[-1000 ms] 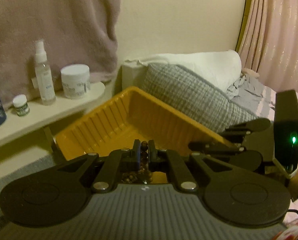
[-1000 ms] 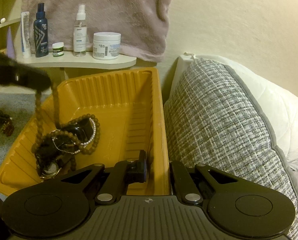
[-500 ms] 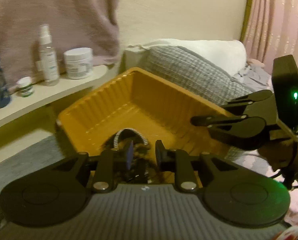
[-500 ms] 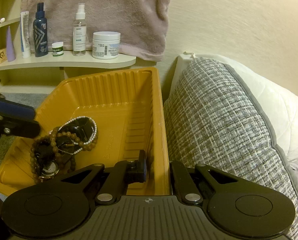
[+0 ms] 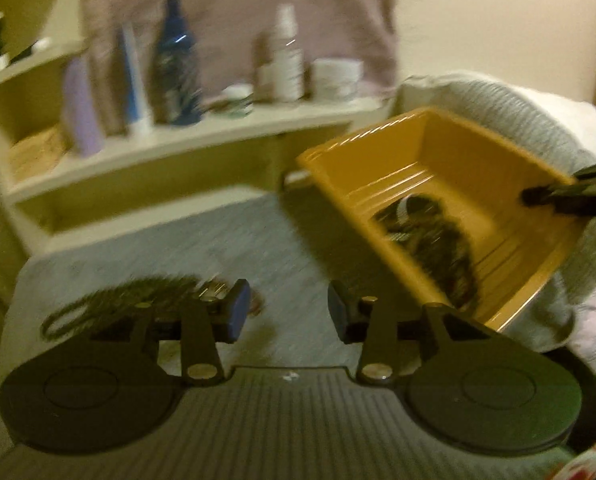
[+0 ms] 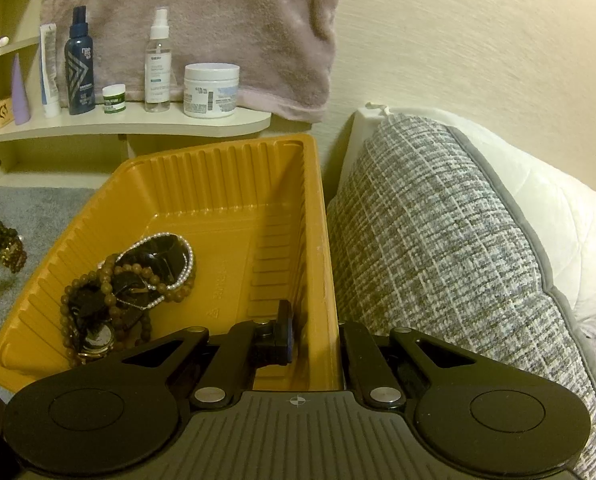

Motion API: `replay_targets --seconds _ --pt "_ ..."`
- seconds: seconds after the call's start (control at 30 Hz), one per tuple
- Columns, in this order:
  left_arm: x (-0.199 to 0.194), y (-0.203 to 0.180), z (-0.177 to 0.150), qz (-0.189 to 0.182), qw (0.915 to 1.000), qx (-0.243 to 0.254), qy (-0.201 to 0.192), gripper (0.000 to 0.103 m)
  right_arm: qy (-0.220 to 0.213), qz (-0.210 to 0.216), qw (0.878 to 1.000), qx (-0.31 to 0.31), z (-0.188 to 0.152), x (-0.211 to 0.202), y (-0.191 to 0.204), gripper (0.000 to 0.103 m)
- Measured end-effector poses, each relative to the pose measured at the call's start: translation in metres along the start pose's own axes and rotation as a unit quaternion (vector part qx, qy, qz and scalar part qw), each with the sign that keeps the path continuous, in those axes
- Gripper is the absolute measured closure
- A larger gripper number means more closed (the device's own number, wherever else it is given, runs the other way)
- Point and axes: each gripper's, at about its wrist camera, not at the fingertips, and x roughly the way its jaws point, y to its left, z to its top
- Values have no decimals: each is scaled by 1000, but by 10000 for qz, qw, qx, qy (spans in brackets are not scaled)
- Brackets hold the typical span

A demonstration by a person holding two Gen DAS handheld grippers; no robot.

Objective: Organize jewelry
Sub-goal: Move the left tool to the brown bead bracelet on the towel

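Observation:
An orange ribbed tray (image 6: 217,184) holds a pile of jewelry (image 6: 129,280): brown bead strings, a pearl strand, a watch. My right gripper (image 6: 318,340) is shut on the tray's right wall, one finger inside and one outside. In the blurred left wrist view the tray (image 5: 438,136) sits at the right, the pile (image 5: 430,236) inside it and the right gripper (image 5: 570,194) at its rim. My left gripper (image 5: 287,314) hangs over grey cloth left of the tray, jaws opening, nothing between them. A dark beaded necklace (image 5: 117,300) lies just left of its fingers.
A cream shelf (image 6: 137,126) behind the tray carries bottles, tubes and a white jar (image 6: 211,90). A pink towel (image 6: 217,20) hangs above it. A grey woven cushion (image 6: 458,240) and a white pillow (image 6: 558,200) press against the tray's right side. More beaded jewelry (image 6: 1,244) lies on the grey cloth.
My left gripper let the brown bead string drop into the tray, opened, then swung left and down over the grey cloth. The right gripper and the tray stayed put.

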Motion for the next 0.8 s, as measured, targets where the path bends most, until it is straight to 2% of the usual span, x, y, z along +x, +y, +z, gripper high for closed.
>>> replay_targets --seconds 0.1,0.2,0.5,0.8 --pt "3 9 -12 287 9995 -126 68 64 1 -13 10000 -23 1 0 1 97" --pt "7 16 -20 405 9988 -228 126 64 7 -21 10000 -23 1 1 1 97" --pt "20 17 -18 460 9985 -297 35 65 1 -30 10000 -54 0 1 1 97" --pt "48 15 -6 458 9989 -69 28 83 2 -27 10000 -74 0 1 1 97"
